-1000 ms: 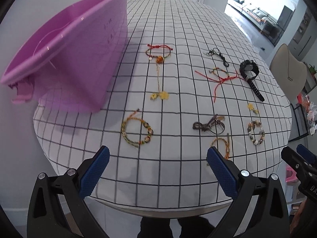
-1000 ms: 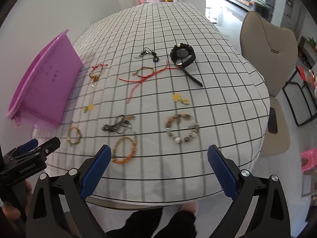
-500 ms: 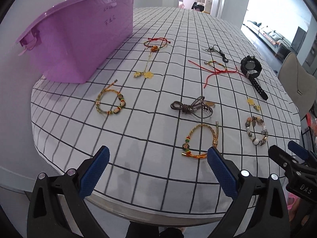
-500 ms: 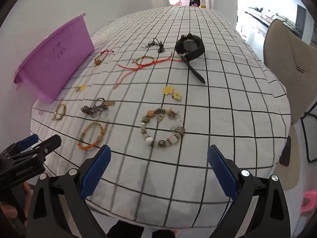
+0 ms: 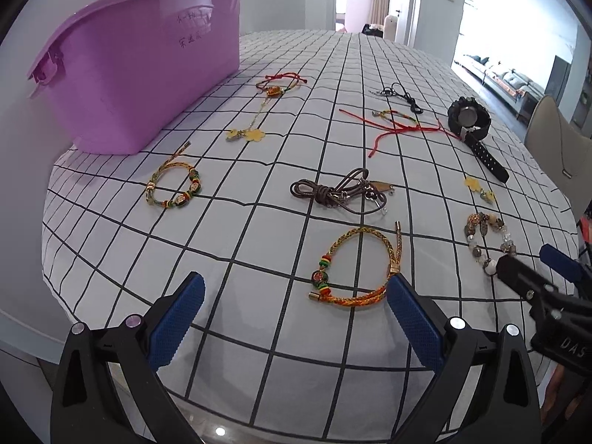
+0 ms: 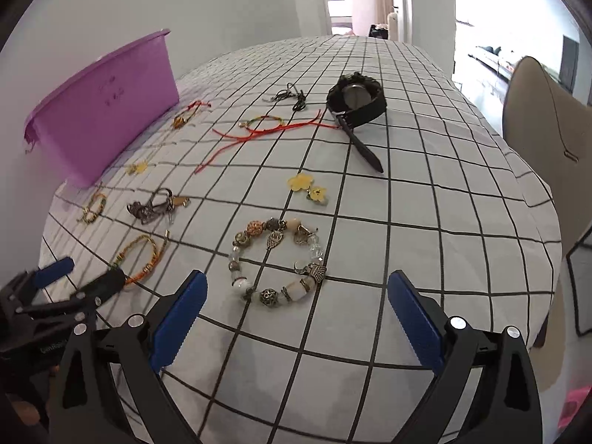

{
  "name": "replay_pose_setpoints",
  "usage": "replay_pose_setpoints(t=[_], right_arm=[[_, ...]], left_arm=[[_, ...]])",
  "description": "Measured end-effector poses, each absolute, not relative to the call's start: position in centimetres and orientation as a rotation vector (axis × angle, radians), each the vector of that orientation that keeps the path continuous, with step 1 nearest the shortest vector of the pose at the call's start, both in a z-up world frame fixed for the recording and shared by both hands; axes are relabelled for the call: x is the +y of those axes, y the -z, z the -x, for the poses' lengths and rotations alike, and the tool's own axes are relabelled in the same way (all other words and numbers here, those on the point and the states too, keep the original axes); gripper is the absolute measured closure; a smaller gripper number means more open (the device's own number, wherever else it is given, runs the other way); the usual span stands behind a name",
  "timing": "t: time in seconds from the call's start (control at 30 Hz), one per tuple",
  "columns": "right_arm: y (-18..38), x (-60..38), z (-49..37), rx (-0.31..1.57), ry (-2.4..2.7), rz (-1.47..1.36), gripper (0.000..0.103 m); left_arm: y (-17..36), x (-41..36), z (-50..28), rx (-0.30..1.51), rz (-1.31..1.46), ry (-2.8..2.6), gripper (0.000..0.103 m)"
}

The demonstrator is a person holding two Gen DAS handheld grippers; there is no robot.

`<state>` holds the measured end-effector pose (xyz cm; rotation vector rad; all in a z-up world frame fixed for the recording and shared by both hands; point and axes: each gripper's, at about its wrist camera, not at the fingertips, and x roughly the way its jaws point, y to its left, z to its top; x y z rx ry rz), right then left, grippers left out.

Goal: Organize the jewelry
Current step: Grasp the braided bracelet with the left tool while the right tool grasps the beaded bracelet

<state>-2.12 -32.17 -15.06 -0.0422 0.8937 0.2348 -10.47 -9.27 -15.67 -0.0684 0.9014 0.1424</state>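
Observation:
Several jewelry pieces lie on a checked tablecloth (image 5: 259, 251). An orange braided bracelet (image 5: 355, 266) lies just ahead of my open, empty left gripper (image 5: 292, 310). A beaded charm bracelet (image 6: 277, 262) lies just ahead of my open, empty right gripper (image 6: 296, 310). Farther off are a brown cord bundle (image 5: 340, 190), a green-beaded braided bracelet (image 5: 174, 185), a red string bracelet (image 5: 397, 124), a black watch (image 5: 470, 116) and yellow flower charms (image 6: 307, 187). A purple bin (image 5: 140, 66) stands at the back left.
A beige chair (image 6: 547, 118) stands right of the table. The table's near edge is just under both grippers. More pieces lie near the bin: a red-cord bracelet with an amber bead (image 5: 277, 87), a yellow pendant (image 5: 246, 134) and a black cord (image 5: 399, 94).
Both grippers have come down and forward over the table's near edge, so the nearest bracelets now sit close ahead of the fingers. Both stay open and empty.

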Motion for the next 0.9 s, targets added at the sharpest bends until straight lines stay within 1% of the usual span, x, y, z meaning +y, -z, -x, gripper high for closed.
replay_pose_setpoints(t=[0.37,0.73,0.9], right_arm=[[16.0,-31.3,1.9,0.843,-0.232,0.141,0.01],[16.6,-31.1,1.9,0.825,-0.254,0.154,0.011],[16.5,-31.0,2.0,0.802,-0.272,0.167,0.025]], left_arm=[[16.5,-9.7,10.1,0.864,0.065,-0.142,0.006],[17.0,-10.2,9.9,0.852,0.065,-0.111,0.006],[17.2,-10.6,9.9,0.848,0.052,-0.1,0.006]])
